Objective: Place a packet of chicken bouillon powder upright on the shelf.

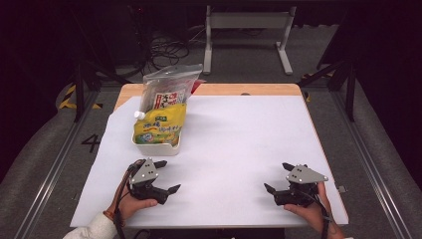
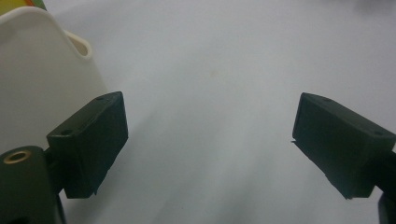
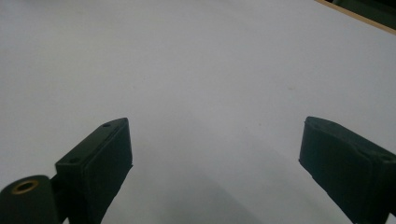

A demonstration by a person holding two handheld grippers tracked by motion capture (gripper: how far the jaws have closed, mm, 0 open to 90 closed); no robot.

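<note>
Right gripper (image 3: 212, 158), fingers (image 3: 100, 163) wide apart, above bare white sheet (image 3: 196, 70).

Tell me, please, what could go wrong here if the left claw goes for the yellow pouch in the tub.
1. The yellow pouch overhangs the small white tub and a clear bag leans behind it; pulling the pouch may tip the tub or topple the bag.
2. The left claw, open, sits close beside the tub; a careless swing could knock it.
3. The right claw, open, rests far across the white sheet, too distant to steady the tub quickly.
</note>
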